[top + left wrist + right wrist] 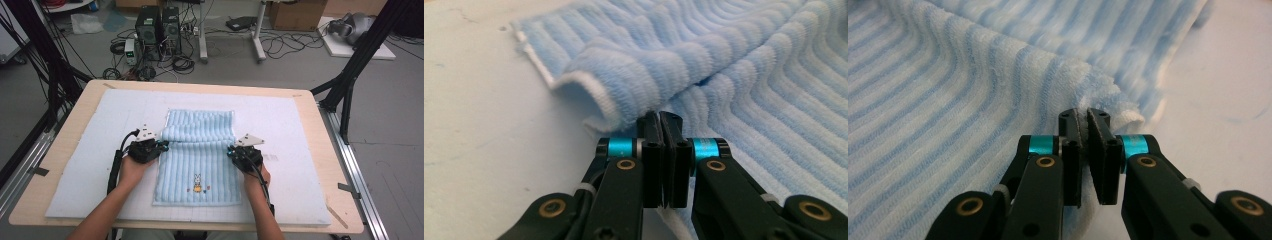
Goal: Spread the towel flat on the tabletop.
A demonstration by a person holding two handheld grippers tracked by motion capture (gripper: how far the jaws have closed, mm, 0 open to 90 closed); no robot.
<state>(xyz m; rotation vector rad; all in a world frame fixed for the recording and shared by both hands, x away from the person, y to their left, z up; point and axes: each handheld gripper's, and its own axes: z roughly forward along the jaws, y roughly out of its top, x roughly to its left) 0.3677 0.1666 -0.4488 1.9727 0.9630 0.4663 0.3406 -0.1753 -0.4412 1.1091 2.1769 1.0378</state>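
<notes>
1. Towel (pixel 199 155) lies flat on foam mat (pixel 90 150) betw. both grippers, far end folded toward them.
2. Left gripper (pixel 659 119): jaws pinched together on fold's edge at its tips.
3. Right gripper (pixel 1087 116): same, clamped on opposite edge (keeps fold even, I'd judge).

towel (pixel 197 165): lies flat on the mat, at the table's centre, long sides running 12 to 6 o'clock
fold (pixel 199 132): the towel's far part is doubled over across its width, toward 12 o'clock from the middle
mat (pixel 75 165): lies on the table, covering most of its top
table (pixel 30 207): its bare edge rims the mat on all sides
left gripper (pixel 161 146): at the towel's 9 o'clock edge, at the fold's end
right gripper (pixel 232 151): at the towel's 3 o'clock edge, at the fold's other end
embroidered figure (pixel 197 183): on the towel, toward 6 o'clock
computer towers (pixel 157 30): on the floor beyond the table, at 11 o'clock
</notes>
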